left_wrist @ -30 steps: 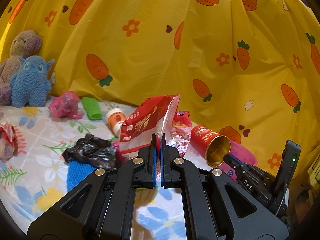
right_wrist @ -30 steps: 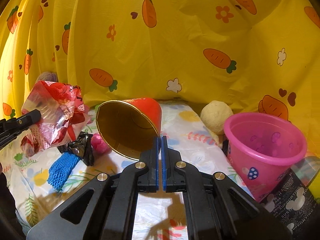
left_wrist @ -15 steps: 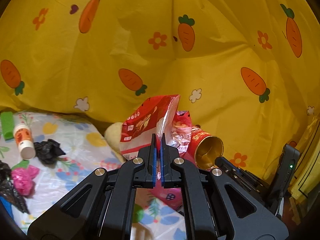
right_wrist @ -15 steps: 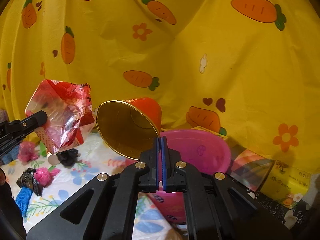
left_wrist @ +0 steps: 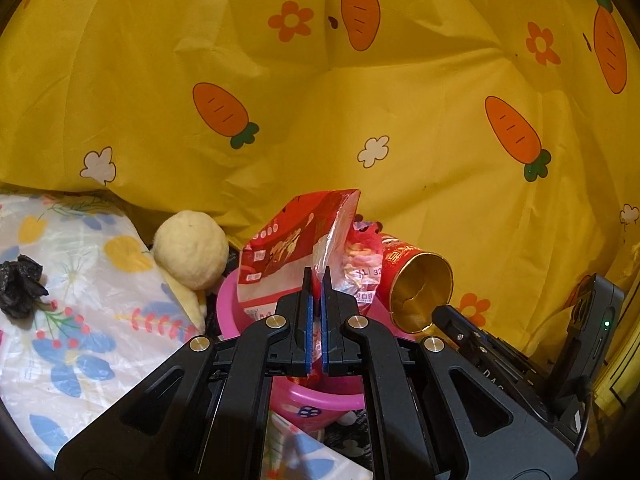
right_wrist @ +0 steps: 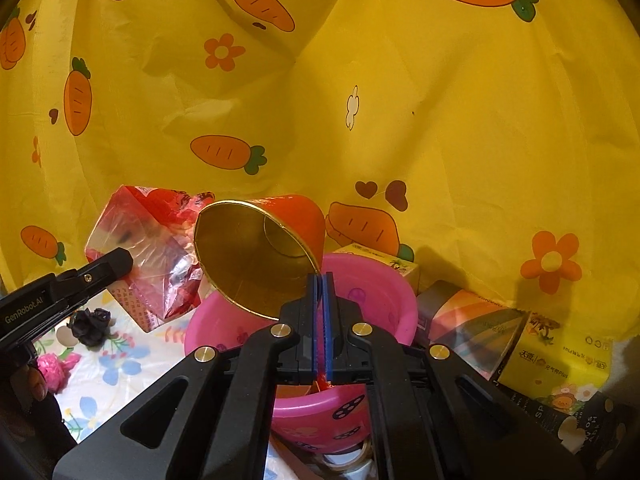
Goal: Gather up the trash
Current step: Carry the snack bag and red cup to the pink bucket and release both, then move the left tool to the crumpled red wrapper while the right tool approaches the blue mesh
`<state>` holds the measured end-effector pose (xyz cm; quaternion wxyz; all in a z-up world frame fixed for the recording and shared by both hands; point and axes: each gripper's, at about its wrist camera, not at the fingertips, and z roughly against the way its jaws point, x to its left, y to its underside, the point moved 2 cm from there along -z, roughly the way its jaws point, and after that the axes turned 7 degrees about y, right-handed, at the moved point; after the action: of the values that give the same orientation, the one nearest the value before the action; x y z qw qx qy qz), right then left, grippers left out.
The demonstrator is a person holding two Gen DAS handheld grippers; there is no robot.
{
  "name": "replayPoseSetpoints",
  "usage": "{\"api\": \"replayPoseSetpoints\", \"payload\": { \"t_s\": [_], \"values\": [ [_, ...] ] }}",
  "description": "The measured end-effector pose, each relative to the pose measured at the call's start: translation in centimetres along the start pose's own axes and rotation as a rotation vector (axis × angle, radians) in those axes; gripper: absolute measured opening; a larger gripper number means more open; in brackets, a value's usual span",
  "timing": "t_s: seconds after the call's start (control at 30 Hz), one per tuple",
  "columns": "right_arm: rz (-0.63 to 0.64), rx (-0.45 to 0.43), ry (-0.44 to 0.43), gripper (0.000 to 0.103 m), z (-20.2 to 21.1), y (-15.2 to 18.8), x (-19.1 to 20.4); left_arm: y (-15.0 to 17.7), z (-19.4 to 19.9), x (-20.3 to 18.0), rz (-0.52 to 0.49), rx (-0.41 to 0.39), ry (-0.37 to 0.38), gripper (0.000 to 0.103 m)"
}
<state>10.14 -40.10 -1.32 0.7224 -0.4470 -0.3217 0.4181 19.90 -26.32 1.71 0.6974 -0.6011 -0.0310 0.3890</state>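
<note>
Both grippers hang over the pink bucket (right_wrist: pixel 384 300), each with a piece of trash pinched tight. The left gripper (left_wrist: pixel 316 276) has its blue-padded jaws squeezed nearly together on the edge of a red snack bag (left_wrist: pixel 296 252), which stands up from the fingertips with its clear crinkled side turned toward the other hand. From the right wrist view the same bag (right_wrist: pixel 148 256) shows at the left, above the bucket's near-left rim.

The right gripper (right_wrist: pixel 320 280) is clamped just as narrowly — its pads bite the rim of a red paper cup (right_wrist: pixel 260 256), which lies tilted on its side, gold lining facing the camera, its mouth partly over the bucket's opening. In the left wrist view the cup (left_wrist: pixel 416 284) sits just beside the bag, to its right.

A cream plush ball (left_wrist: pixel 190 250) rests beside the bucket on the flowered sheet (left_wrist: pixel 72 320), and a crumpled black scrap (left_wrist: pixel 20 286) lies farther off. Tissue boxes (right_wrist: pixel 520 344) crowd the bucket's right side, under the yellow carrot-print cloth (right_wrist: pixel 440 120).
</note>
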Motion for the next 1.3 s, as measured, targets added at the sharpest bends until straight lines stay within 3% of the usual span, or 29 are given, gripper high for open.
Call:
{"api": "replayPoseSetpoints", "payload": {
  "t_s": [0.87, 0.97, 1.03, 1.1, 1.23, 1.3],
  "values": [
    [0.012, 0.045, 0.031, 0.004, -2.8, 0.7, -0.4, 1.6, -5.0, 1.9, 0.075, 0.121, 0.035, 0.003],
    [0.013, 0.049, 0.03, 0.004, -3.1, 0.7, -0.4, 1.8, -5.3, 2.4, 0.102, 0.132, 0.052, 0.021],
    [0.008, 0.056, 0.026, 0.01, -3.3, 0.8, -0.5, 1.8, -5.0, 2.6, 0.102, 0.115, 0.027, 0.056],
    [-0.003, 0.058, 0.028, 0.029, -3.3, 0.8, -0.7, 1.6, -4.5, 3.0, 0.114, 0.094, 0.01, 0.063],
    [-0.021, 0.043, 0.032, 0.038, -2.6, 0.8, -1.1, 1.1, -2.9, 3.4, 0.11, 0.053, -0.065, 0.081],
    [-0.021, 0.031, 0.032, 0.052, -2.1, 0.8, -0.9, 0.9, -1.8, 3.5, 0.102, 0.033, -0.106, 0.087]
  ]
}}
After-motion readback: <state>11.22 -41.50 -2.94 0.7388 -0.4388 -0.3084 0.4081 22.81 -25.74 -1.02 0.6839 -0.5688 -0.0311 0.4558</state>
